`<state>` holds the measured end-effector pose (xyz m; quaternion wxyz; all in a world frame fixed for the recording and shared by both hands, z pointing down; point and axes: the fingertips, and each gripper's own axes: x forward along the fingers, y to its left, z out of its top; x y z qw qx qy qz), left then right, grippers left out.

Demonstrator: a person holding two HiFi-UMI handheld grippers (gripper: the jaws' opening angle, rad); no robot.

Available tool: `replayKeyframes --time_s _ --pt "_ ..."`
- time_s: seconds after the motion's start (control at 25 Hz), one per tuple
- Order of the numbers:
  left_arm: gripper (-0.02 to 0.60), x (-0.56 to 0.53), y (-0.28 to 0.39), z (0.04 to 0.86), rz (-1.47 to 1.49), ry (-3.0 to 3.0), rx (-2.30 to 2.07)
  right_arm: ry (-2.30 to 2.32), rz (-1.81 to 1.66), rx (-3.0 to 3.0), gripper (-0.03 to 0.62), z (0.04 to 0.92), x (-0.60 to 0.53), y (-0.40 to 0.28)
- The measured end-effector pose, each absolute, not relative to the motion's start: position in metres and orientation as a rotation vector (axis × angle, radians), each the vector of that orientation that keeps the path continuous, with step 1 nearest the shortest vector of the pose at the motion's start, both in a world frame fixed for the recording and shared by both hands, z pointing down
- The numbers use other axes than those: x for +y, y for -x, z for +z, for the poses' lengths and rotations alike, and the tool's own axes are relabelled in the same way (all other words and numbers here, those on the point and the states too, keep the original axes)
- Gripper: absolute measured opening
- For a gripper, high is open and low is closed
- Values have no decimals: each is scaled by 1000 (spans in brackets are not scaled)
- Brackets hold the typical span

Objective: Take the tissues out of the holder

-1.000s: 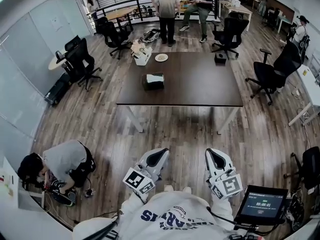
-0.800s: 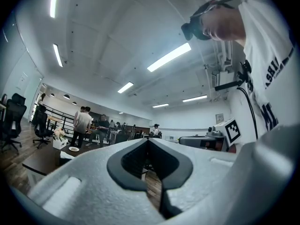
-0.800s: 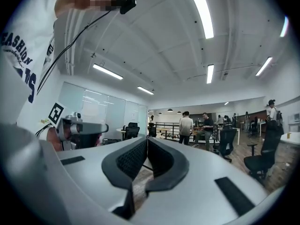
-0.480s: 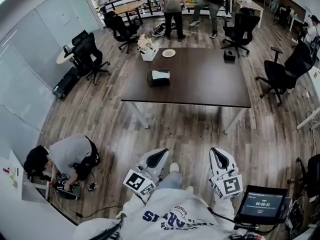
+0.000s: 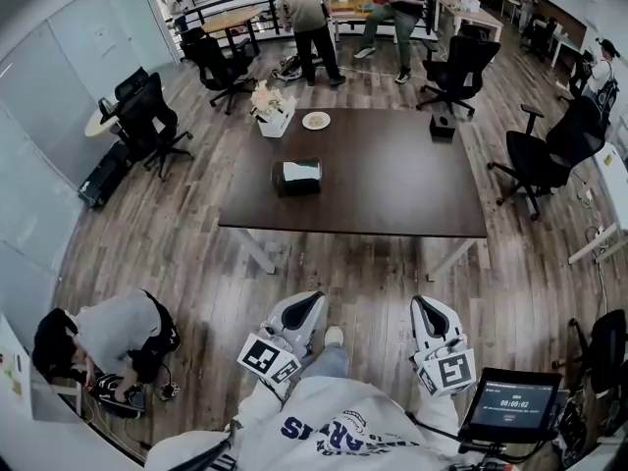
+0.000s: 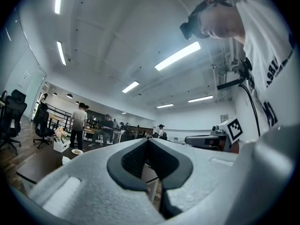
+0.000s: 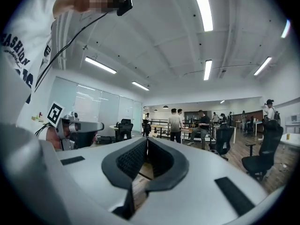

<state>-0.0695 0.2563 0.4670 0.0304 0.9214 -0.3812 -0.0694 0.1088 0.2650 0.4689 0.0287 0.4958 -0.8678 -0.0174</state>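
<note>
1. Your left gripper point(image 5: 305, 304) and right gripper point(image 5: 429, 308) hang just in front of your chest, pointing forward. Each has its jaws pressed together with nothing between them.
2. The tablet point(image 5: 512, 403) sits low at your right side. Mind it and its cable as you step off.
3. Bare floor point(image 5: 363, 273) lies between you and the table point(image 5: 392, 189). A crouching person point(image 5: 108, 332) is off to your left, well clear of a straight path.
4. The holder point(image 5: 297, 179) stands on the left half of the table, far out of reach, so the step in hand looks to be the approach. Walk to the near edge and stop squarely opposite the holder rather than reaching in from the side.
5. The tissues point(image 5: 301, 171) show as a white patch on top of the holder. Once there, open both grippers. Steady the holder with the left, since a light box will likely lift with the pull. Pinch the tissue low with the right and draw it straight up.
6. The plate point(image 5: 316, 120), basket point(image 5: 274, 118) and small box point(image 5: 443, 126) sit near the far edge, well apart from the holder, and should not hinder you.
</note>
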Motion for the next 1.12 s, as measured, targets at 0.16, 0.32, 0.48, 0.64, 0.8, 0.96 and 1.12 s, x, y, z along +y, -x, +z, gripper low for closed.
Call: replayKeyframes --time_s 0.16,0.32,0.48,0.64,0.8,0.96,1.12 --pt "5 221 75 462 -233 -2846 -1125 -1547 -71 -2654 9 456 230 -98" --pt "5 180 87 459 -242 -2861 -1091 -1561 -94 -2629 9 445 198 -82" --pt "5 130 110 462 -202 -2884 -1116 -1593 -82 -2594 9 446 156 -64" --pt "5 97 116 466 -145 -2916 -1124 -1606 -19 -2588 9 455 128 -57" --pt "5 67 113 473 -149 -2917 -1065 -1617 5 -2553 9 463 105 -59" --pt "5 47 112 479 -167 -2904 -1046 -1621 -11 -2525 9 461 87 -64" --pt "5 40 122 482 -169 -2891 -1057 -1624 -17 -2525 9 460 77 -58"
